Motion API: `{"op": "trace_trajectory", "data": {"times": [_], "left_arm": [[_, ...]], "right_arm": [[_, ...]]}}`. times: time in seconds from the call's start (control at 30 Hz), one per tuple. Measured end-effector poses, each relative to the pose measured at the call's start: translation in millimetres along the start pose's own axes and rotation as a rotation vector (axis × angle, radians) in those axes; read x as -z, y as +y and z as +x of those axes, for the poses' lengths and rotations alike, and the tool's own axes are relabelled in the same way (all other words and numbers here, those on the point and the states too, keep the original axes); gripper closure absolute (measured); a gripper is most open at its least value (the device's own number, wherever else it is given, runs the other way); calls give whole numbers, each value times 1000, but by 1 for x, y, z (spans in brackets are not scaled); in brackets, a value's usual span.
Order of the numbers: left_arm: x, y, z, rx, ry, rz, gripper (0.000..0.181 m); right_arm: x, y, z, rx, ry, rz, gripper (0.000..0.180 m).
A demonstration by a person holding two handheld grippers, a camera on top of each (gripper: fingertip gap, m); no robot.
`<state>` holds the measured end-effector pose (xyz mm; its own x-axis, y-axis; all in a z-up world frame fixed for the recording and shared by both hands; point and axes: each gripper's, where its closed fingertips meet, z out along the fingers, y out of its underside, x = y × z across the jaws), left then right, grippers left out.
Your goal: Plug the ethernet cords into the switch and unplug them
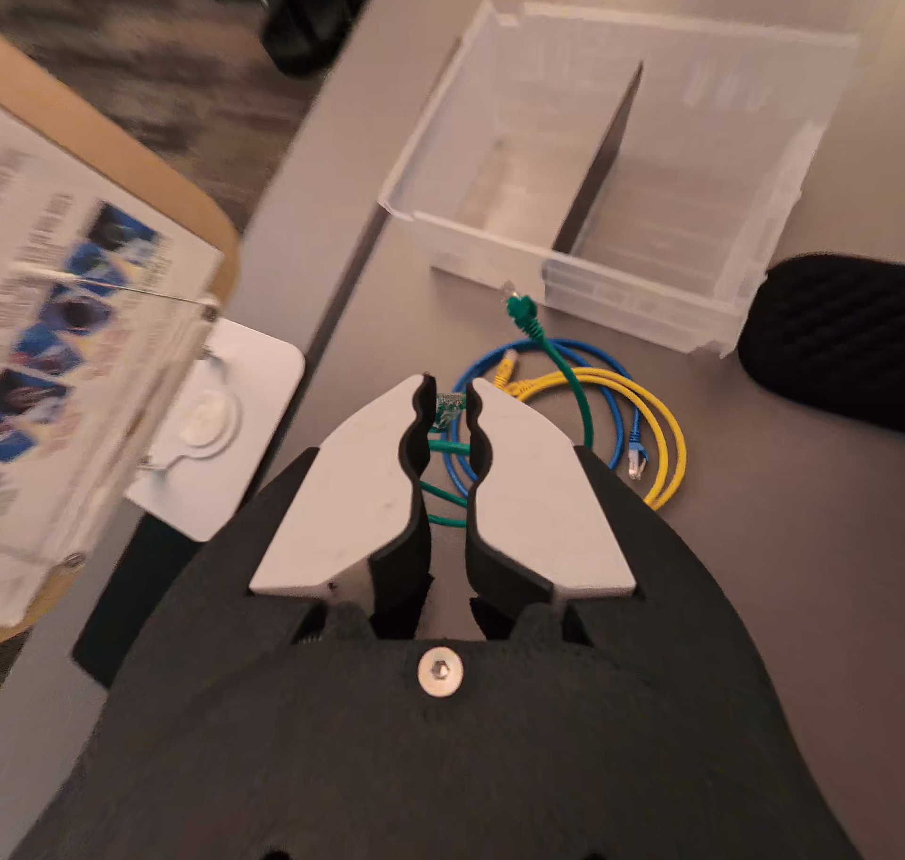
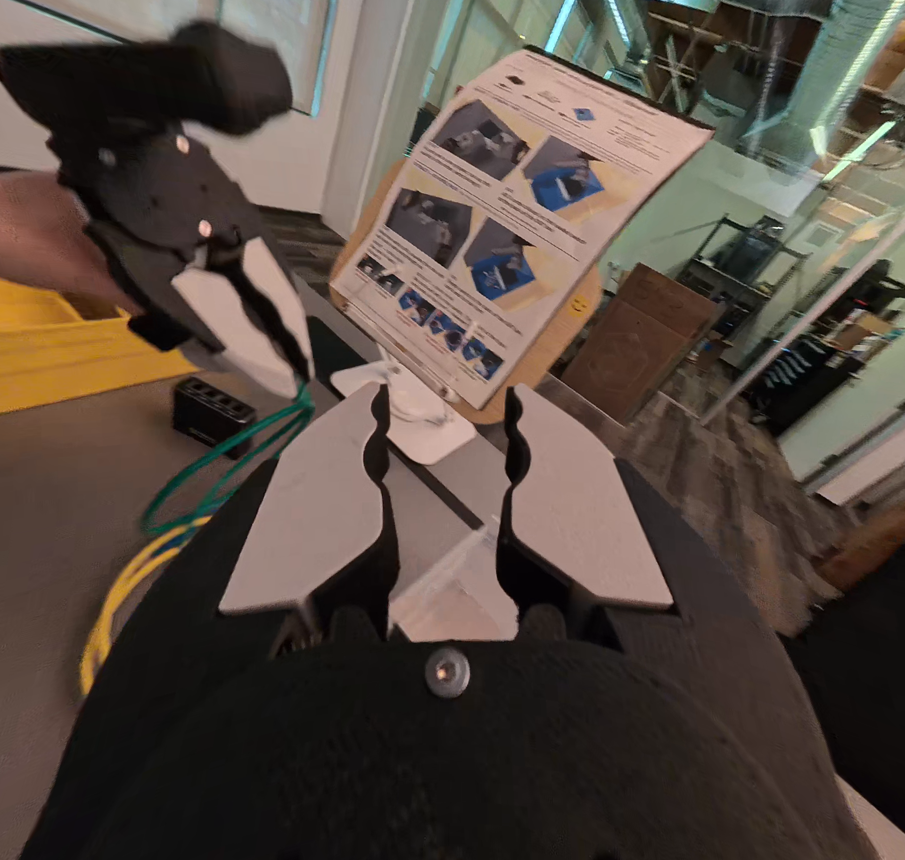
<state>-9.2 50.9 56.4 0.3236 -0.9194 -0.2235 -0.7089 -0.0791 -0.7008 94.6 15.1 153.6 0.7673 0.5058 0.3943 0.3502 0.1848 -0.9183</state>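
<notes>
My left gripper (image 1: 450, 386) is shut on the clear plug of the green ethernet cord (image 1: 448, 408) and holds it above the table. The cord's other plug (image 1: 521, 310) sticks up near the clear bin. A blue cord (image 1: 614, 396) and a yellow cord (image 1: 671, 435) lie coiled on the table under it. In the right wrist view the left gripper (image 2: 306, 371) holds the green cord (image 2: 230, 449) just right of the black switch (image 2: 213, 415), whose ports face up and toward me. My right gripper (image 2: 445, 401) is open and empty, above the table edge.
A clear plastic bin (image 1: 636, 293) with a divider stands behind the cords; its corner (image 2: 465, 567) shows between my right fingers. A printed sign on a white stand (image 2: 494, 229) is at the table edge. A yellow bin (image 2: 73, 347) sits behind the switch.
</notes>
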Motion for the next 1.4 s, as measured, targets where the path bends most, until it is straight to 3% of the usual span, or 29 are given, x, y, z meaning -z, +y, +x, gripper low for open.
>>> {"op": "trace_trajectory", "data": {"times": [0.03, 0.2, 0.33, 0.57, 0.73, 0.9, 0.97, 1.07, 1.13, 1.2, 1.27, 1.4], "left_arm": [[14, -5, -5, 3, -25, 29, 170], [66, -26, -22, 29, -126, 127, 170], [87, -34, -15, 25, -103, 168, 170], [122, -49, 31, -107, 91, 278, 170], [158, -55, 71, -259, 265, 330, 170], [178, -58, 95, -313, 383, 373, 171], [183, -58, 103, -317, 431, 396, 171], [188, -58, 110, -306, 493, 437, 171], [192, -59, 110, -286, 517, 459, 172], [202, -62, 112, -274, 559, 512, 181], [208, -64, 110, -269, 566, 544, 181], [201, -57, 99, -234, 516, 525, 181]], "right_arm": [[-6, -1, -8, -15, -35, 5, 134], [-37, -13, -64, -36, -230, 47, 134], [-54, -12, -91, -80, -328, 43, 134], [-63, -23, -134, -82, -496, 148, 129], [-31, -65, -153, -166, -682, 416, 128], [-24, -82, -154, -116, -606, 518, 138], [-25, -81, -157, -85, -588, 522, 166], [-18, -83, -167, -54, -640, 548, 168], [-20, -86, -165, -14, -571, 566, 170], [-18, -90, -167, 49, -505, 611, 150], [-21, -85, -177, 103, -516, 572, 170], [-41, -69, -192, 171, -525, 406, 180]]}}
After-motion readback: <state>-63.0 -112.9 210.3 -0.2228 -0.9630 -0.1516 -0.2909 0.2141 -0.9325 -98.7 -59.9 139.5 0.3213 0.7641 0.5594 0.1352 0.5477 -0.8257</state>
